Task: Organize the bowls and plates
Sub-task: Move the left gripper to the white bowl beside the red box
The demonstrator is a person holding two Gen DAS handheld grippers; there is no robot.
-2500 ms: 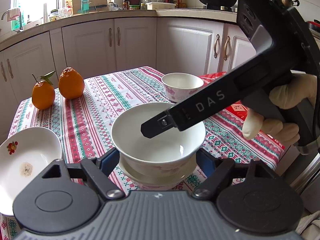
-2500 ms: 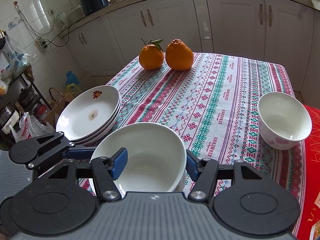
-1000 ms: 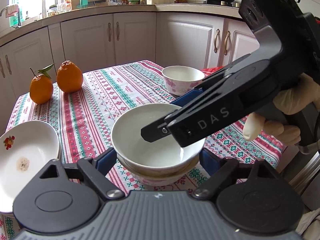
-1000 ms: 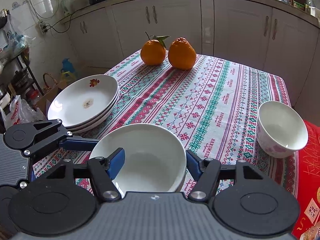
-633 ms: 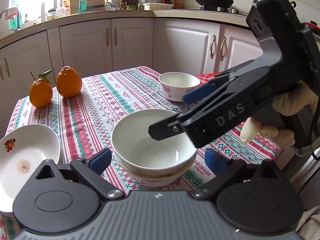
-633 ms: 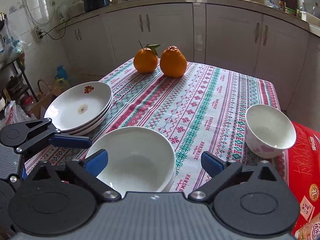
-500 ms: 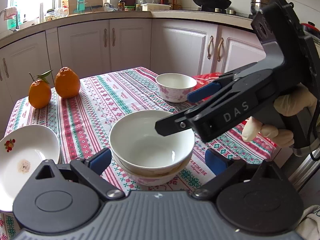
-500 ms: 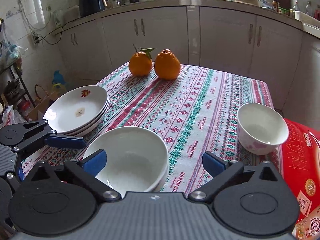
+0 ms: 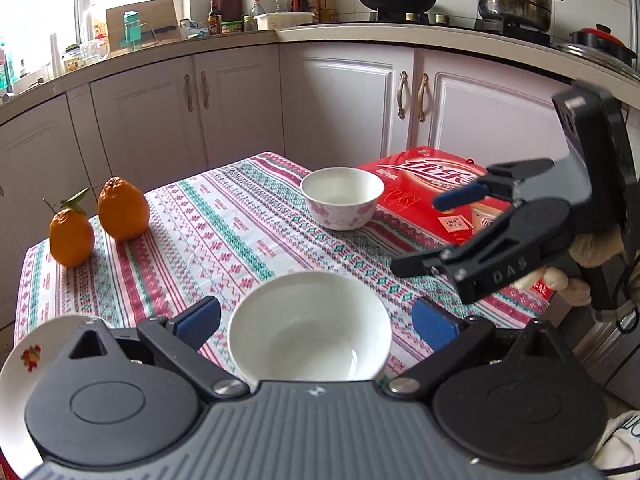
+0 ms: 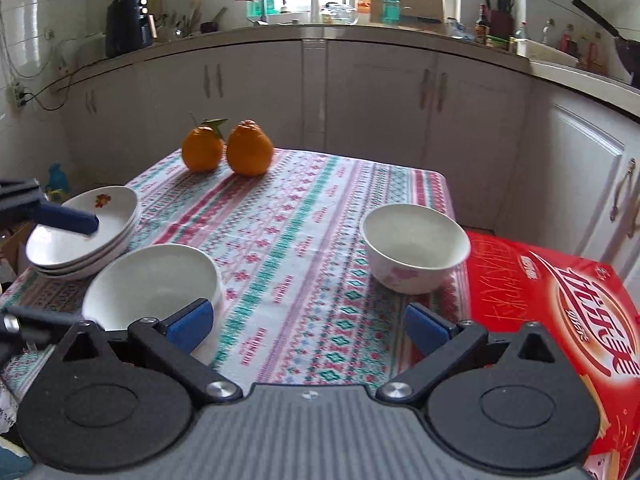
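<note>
I see my left gripper spread wide, the white bowl sitting loose between its fingers. My right gripper is spread too, pinching nothing. Beyond the white bowl, the floral bowl stands beside the red box; the stacked plates lie left of it.

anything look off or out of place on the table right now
Nothing is spilled, tipped or broken. The one stray item is the floral bowl, which stands alone beside the red box, apart from the stacked white bowls and the plate stack. Both the left gripper and the right gripper are open and empty.
</note>
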